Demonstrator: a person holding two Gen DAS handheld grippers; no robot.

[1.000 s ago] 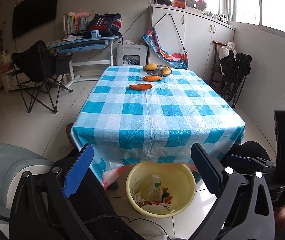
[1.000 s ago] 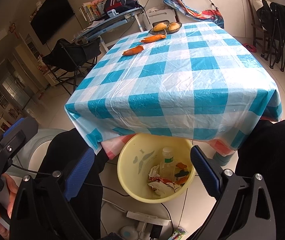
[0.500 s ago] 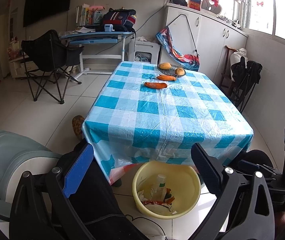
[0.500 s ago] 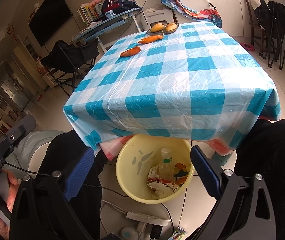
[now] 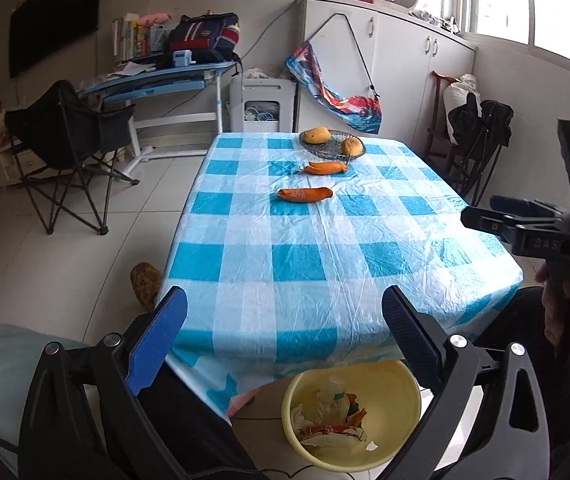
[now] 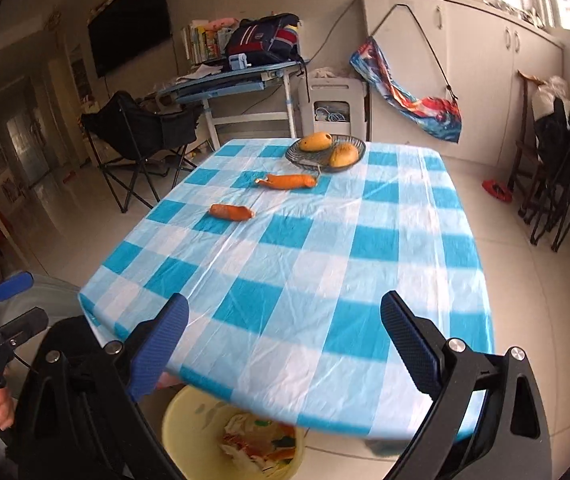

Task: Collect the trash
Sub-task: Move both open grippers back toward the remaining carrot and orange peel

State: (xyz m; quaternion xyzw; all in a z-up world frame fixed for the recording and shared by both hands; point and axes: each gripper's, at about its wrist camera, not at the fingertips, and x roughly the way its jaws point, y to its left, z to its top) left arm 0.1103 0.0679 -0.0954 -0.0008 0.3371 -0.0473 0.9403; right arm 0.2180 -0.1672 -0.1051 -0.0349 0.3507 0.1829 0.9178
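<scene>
A yellow basin [image 5: 401, 376] holding wrappers and a plastic bottle [image 5: 335, 390] stands on the floor under the near edge of the table; it also shows in the right wrist view [image 6: 189, 432]. My left gripper [image 5: 283, 340] is open and empty above the table's near edge. My right gripper [image 6: 285, 344] is open and empty over the near part of the tablecloth. The right gripper also shows in the left wrist view [image 5: 525, 224], held up at the right.
The table carries a blue-and-white checked cloth [image 5: 325, 248]. On it lie two orange carrots [image 5: 305, 194] [image 5: 325, 167] and a glass dish [image 5: 331, 147] with two yellow fruits. A black folding chair [image 5: 65, 148] stands at the left, dark chairs [image 5: 481, 144] at the right.
Both grippers have risen and tilted up from the basin toward the table top. The right gripper now sits higher, level with the table, and stays open.
</scene>
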